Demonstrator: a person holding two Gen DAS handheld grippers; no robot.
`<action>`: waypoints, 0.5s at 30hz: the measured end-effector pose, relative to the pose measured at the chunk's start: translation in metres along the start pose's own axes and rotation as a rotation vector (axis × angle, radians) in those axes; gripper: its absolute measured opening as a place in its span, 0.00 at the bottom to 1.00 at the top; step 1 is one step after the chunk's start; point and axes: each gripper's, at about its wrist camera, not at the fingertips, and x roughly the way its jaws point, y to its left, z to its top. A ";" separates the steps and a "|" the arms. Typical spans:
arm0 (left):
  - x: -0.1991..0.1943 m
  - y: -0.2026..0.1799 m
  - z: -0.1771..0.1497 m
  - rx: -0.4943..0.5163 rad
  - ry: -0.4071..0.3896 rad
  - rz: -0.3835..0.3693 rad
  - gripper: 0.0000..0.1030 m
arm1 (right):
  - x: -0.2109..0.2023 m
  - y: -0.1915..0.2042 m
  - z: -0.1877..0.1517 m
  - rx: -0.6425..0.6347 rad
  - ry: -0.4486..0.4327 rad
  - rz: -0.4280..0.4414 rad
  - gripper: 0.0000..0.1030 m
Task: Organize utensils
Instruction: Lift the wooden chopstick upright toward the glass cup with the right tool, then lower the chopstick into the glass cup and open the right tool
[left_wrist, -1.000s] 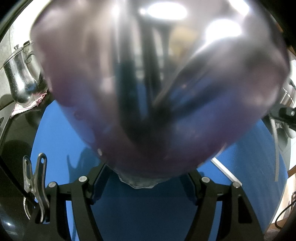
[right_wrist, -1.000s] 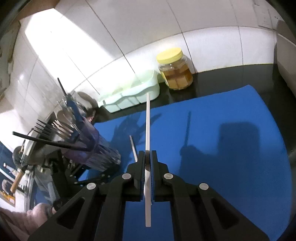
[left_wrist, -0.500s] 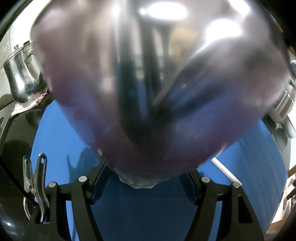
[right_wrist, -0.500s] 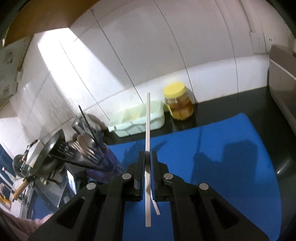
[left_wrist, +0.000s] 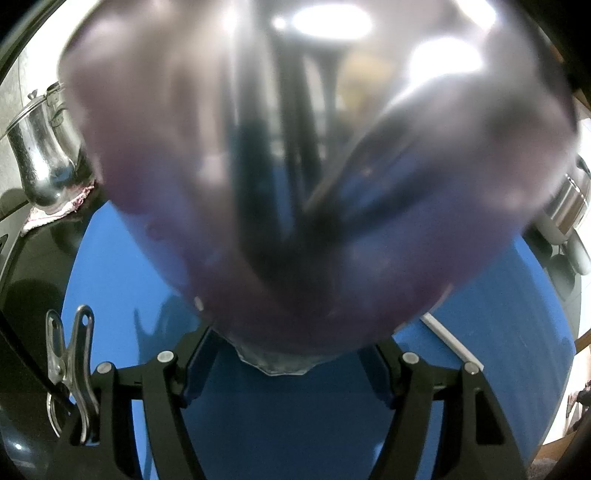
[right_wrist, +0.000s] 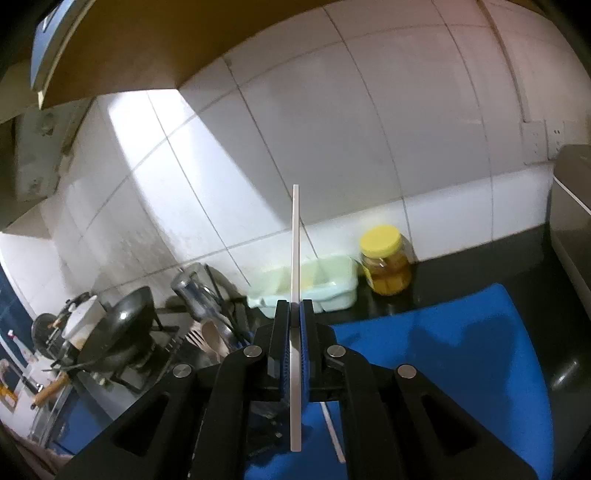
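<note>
A clear purple-tinted utensil cup fills the left wrist view, with dark utensil handles inside. My left gripper is shut on the cup's base, just above the blue mat. In the right wrist view my right gripper is shut on a white chopstick, held upright above the mat. The cup with spoons and forks shows lower left of the fingers. A second white chopstick lies on the mat; it also shows in the right wrist view.
A steel kettle stands at the left and a steel pot at the right. A pale green tray and a yellow-lidded jar stand by the tiled wall. A black wok sits on the stove at the left.
My right gripper has risen and tilted upward with the chopstick, so more wall shows. The left gripper and cup have not moved.
</note>
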 end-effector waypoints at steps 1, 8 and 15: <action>0.000 0.001 0.000 0.000 0.000 0.000 0.71 | 0.000 0.003 0.003 -0.002 -0.008 0.008 0.06; 0.000 0.001 -0.001 0.000 0.000 0.000 0.71 | 0.004 0.026 0.022 -0.043 -0.060 0.053 0.06; 0.000 0.001 -0.001 0.000 0.000 0.000 0.71 | 0.030 0.051 0.026 -0.086 -0.052 0.099 0.06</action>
